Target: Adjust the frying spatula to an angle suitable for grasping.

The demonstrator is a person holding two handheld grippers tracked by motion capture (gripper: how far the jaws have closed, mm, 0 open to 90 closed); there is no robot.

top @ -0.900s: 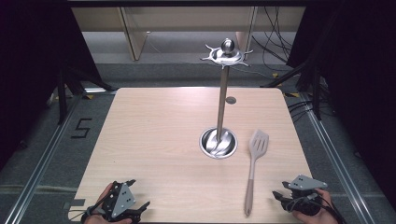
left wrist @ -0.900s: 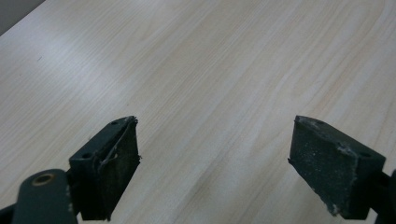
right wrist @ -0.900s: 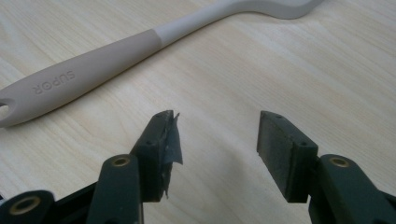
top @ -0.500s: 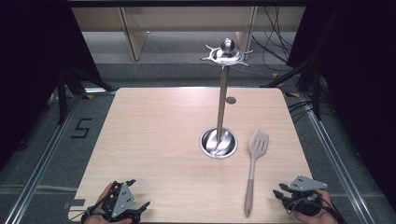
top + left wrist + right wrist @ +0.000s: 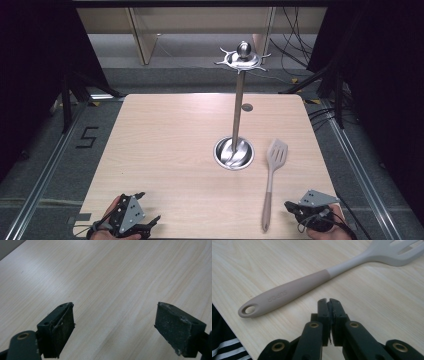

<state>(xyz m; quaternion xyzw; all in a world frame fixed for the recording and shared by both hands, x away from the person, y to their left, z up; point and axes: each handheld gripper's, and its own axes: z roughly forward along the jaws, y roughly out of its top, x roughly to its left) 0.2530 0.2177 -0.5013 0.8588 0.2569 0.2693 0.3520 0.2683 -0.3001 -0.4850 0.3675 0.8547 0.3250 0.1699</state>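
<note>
The spatula (image 5: pixel 270 182) lies flat on the desk (image 5: pixel 170 150), its handle end just left of the right gripper (image 5: pixel 295 209) and near it, not touching; in the right gripper view the handle (image 5: pixel 287 293) crosses just ahead of the fingers (image 5: pixel 323 307). It is pale beige with a slotted head, a hanging hole and raised lettering. The right fingers are pressed together on nothing. The left gripper (image 5: pixel 145 222), well apart at the near left edge, has its fingers (image 5: pixel 60 327) spread wide over bare wood.
</note>
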